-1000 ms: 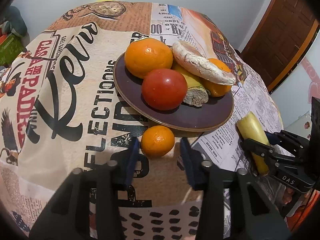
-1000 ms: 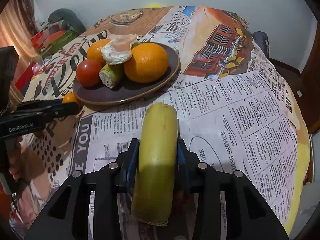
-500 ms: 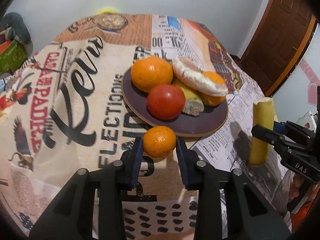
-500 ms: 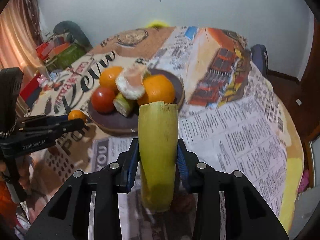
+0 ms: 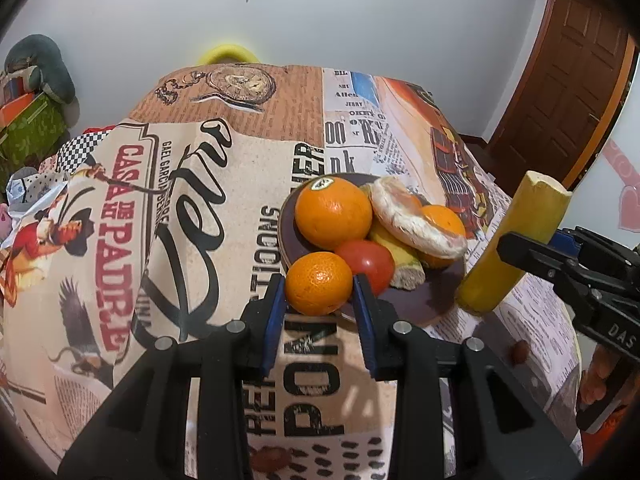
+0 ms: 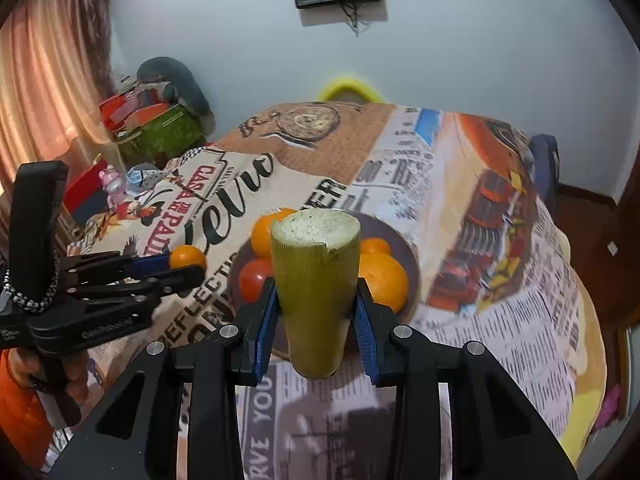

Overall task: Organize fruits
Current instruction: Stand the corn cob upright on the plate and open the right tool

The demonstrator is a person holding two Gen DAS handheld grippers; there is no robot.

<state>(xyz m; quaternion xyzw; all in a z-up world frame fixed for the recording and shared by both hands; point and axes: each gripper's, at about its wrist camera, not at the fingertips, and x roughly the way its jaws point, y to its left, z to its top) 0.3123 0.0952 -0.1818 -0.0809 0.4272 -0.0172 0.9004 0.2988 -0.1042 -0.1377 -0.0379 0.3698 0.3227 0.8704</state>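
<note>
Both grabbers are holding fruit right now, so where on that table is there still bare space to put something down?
Plenty: the printed tablecloth left of the plate lies bare, and so does the newsprint stretch on the plate's other side, out to the table edge. The plate itself is crowded with oranges, a tomato and a cut banana piece, leaving only a bare strip at its near rim.
</note>
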